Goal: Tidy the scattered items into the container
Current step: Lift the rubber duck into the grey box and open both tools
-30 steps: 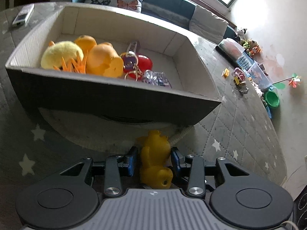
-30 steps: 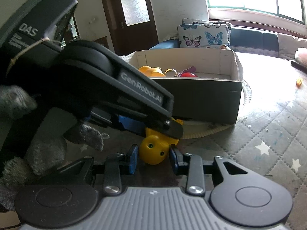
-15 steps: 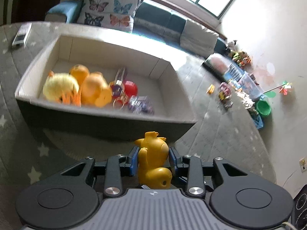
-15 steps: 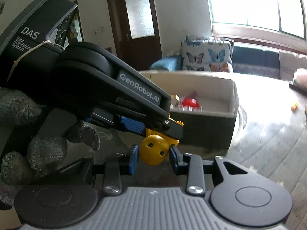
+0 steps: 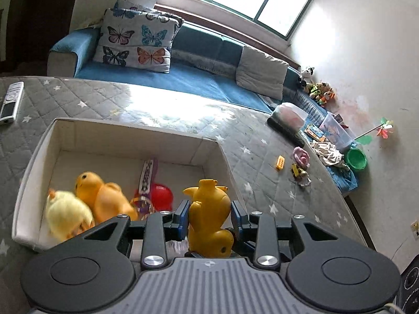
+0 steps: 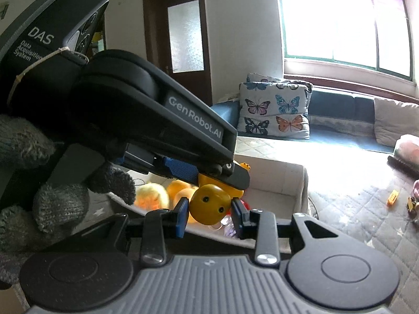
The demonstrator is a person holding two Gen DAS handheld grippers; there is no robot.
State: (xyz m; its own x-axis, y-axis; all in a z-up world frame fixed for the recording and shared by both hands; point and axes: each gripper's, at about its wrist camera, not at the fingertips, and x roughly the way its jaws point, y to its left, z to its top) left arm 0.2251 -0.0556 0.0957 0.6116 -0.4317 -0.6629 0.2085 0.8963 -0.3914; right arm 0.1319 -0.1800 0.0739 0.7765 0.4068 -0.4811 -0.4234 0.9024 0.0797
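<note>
Grey quilted star-print mat covers the floor. Nearest, both grippers clamp one yellow rubber duck: the left gripper grasps its body, the right gripper pinches its round head. Just beyond sits the white box, with a plush chick, an orange duck and a red ball inside. Farther off stands a blue sofa with butterfly cushions.
</note>
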